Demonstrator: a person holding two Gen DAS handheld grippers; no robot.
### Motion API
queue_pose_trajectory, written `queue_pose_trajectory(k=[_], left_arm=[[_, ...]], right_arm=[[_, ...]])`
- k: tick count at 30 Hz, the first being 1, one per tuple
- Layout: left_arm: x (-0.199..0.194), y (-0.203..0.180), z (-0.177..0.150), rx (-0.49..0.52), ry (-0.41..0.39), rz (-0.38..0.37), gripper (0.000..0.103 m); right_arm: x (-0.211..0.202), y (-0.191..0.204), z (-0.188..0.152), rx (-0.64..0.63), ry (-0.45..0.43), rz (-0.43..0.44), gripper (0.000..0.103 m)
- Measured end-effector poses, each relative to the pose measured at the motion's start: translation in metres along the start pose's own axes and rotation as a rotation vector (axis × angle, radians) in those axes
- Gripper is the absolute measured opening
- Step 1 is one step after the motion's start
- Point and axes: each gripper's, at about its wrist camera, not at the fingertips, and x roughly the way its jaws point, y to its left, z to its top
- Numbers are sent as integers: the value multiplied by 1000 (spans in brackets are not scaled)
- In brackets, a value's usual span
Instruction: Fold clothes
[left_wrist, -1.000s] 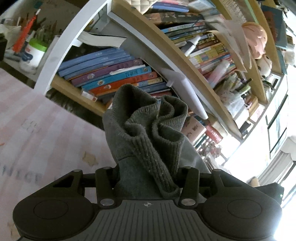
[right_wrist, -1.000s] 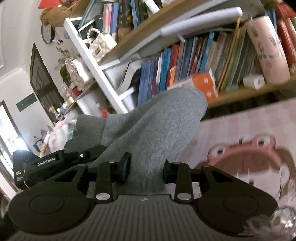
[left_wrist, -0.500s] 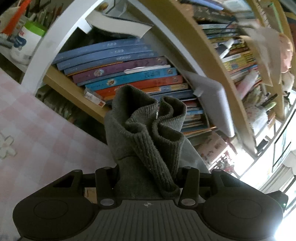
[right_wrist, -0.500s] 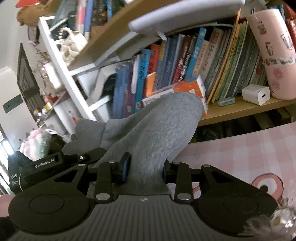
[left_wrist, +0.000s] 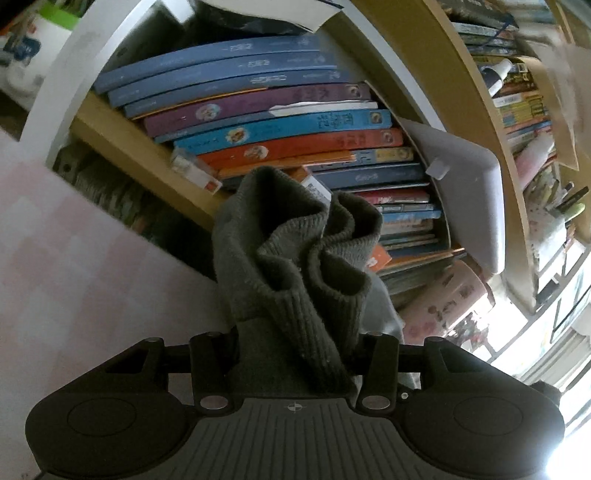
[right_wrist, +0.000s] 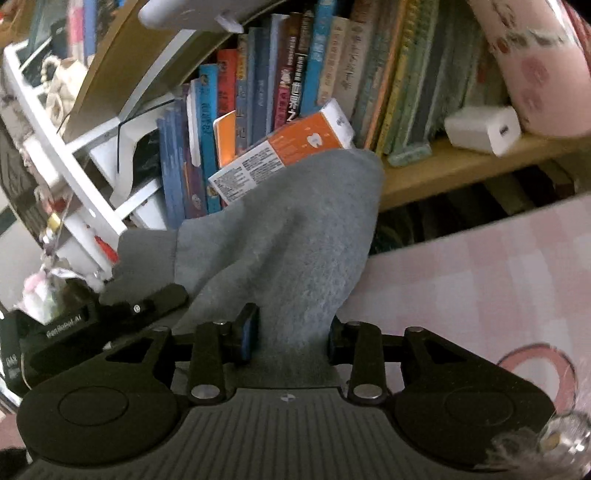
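Ribbed knit cuff (left_wrist: 295, 266) on matt grey fleece garment (right_wrist: 288, 236); ridged matt black plastic tool (right_wrist: 291, 339).

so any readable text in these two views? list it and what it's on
"GenRobot.AI": white print on the left gripper's body, seen blurred in the right wrist view.
Book spines: titles are there, too blurred to read in either view.
Orange box: fine print and a tooth icon, not legible.
Garment: no label showing.
Right gripper: no text.
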Motion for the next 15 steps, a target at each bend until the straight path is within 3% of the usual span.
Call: queue_pose_trajectory(k=[7, 12, 15], left_arm=[[-8, 3, -2, -52, 15, 0, 51], [-1, 9, -1, -45, 20, 26, 61], [-6, 6, -1, -22, -15, 57, 73]], right_arm=[[-6, -13, -2, 115, 22, 50, 38], [-4, 3, -5, -55, -43, -26, 50], [-9, 5, -7, -78, -83, -40, 62]])
